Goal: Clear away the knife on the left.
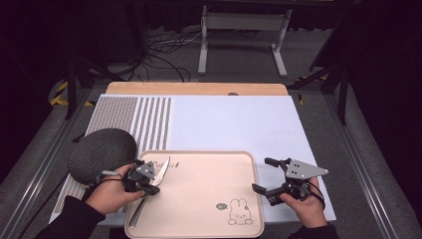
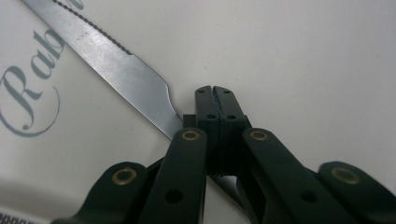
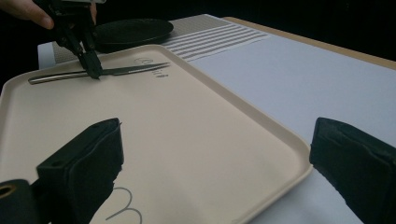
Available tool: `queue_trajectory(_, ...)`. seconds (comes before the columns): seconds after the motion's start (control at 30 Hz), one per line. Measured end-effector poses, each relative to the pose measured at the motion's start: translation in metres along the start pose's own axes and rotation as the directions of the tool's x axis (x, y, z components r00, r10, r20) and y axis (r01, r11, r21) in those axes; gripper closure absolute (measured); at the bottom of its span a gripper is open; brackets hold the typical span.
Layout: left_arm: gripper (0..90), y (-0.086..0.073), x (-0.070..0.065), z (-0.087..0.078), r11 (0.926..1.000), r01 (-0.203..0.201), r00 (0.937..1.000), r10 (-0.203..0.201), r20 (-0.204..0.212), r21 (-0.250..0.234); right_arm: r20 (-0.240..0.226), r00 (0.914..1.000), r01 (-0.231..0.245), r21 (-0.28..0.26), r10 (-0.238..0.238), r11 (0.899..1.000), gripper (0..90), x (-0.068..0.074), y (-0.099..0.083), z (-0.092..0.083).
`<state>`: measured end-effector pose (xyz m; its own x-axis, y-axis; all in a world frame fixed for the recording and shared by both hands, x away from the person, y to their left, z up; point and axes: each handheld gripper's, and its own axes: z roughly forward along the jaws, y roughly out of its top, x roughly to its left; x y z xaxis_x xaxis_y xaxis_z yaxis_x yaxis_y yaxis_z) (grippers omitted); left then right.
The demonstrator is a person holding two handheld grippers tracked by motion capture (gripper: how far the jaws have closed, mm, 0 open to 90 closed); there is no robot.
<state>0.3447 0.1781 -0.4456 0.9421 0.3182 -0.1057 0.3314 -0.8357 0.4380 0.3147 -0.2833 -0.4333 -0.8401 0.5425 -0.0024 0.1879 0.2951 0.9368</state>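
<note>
On table (image 1: 239, 124), beige tray (image 1: 209, 199) at 6 o'clock; left gripper (image 1: 152, 186) pinching knife (image 1: 158, 175); right gripper (image 1: 266, 177) spread; dark room.

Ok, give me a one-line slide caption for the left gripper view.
Left gripper, jaws closed on the handle of a serrated table knife lying on a beige tray with printed lettering.

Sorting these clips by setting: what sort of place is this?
Probably a lab or studio staged as a dining spot: a table with a tray, knife and dark plate, yet black drapes, floor cables and metal stands around it.
</note>
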Motion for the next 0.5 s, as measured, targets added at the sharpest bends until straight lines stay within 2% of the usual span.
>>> queue_trajectory(0.1,90.0,-0.0018,0.0003,-0.0013,1.0000,0.001,1.0000,-0.001,-0.007,0.005,0.000,1.0000,0.000,-0.001,0.000,1.000,3.8,-0.0001,0.0000,0.0000)
queue_trajectory(0.23,90.0,-0.0063,-0.0001,-0.0034,0.9996,0.028,0.9995,-0.028,-0.015,0.005,-0.001,1.0000,0.000,0.007,0.000,1.000,3.8,0.0004,-0.0001,0.0009)
queue_trajectory(0.33,90.0,-0.0073,-0.0009,-0.0041,0.9995,0.030,0.9992,-0.030,-0.026,0.007,-0.004,1.0000,0.001,0.008,-0.001,1.000,3.8,0.0007,-0.0004,0.0019)
queue_trajectory(0.4,90.0,-0.0090,-0.0014,-0.0049,0.9988,0.049,0.9983,-0.049,-0.032,0.007,-0.003,1.0000,0.000,0.008,0.000,1.000,3.8,0.0006,-0.0005,0.0021)
queue_trajectory(0.5,90.0,-0.0105,-0.0016,-0.0059,0.9984,0.056,0.9979,-0.056,-0.035,0.012,-0.004,1.0000,0.001,0.011,-0.001,1.000,3.8,0.0008,-0.0006,0.0023)
